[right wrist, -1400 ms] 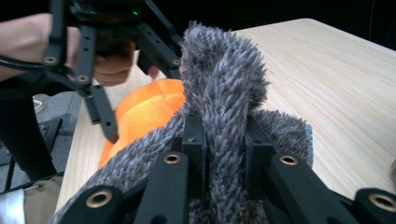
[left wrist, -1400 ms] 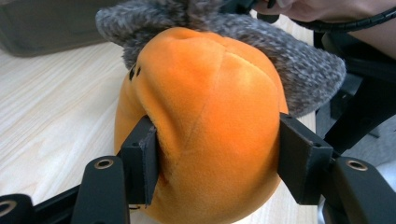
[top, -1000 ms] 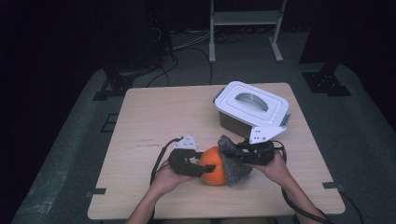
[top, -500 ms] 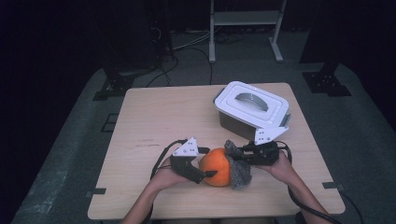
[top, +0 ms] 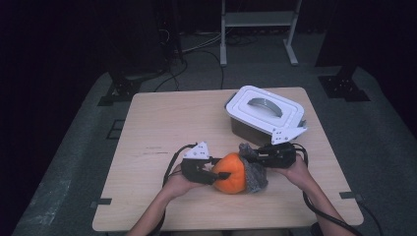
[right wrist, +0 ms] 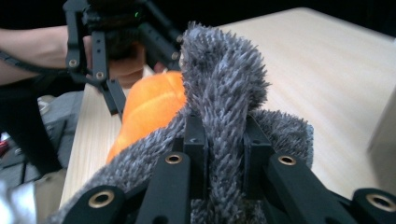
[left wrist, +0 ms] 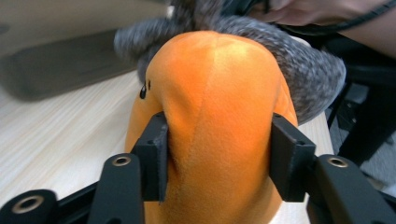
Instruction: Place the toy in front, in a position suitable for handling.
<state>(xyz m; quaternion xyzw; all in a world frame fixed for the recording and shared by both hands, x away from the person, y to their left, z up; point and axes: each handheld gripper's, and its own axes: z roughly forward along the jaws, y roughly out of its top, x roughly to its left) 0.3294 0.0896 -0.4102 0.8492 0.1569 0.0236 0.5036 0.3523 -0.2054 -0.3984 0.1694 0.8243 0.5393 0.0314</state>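
The left gripper (left wrist: 215,154) clenches the orange plush (left wrist: 215,116); the right gripper (right wrist: 223,140) pinches its grey fur (right wrist: 224,79). Opposite pulling could slip the fur free.

overhead forward-down, gripper cameras close, facing

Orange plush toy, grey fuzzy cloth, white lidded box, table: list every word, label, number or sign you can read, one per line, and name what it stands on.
No readable text on any of them.
Orange plush toy: a small black mark near its top, not lettering.
Grey fuzzy cloth: none.
White lidded box: none.
Table: faint marks on the wood, too small to read.
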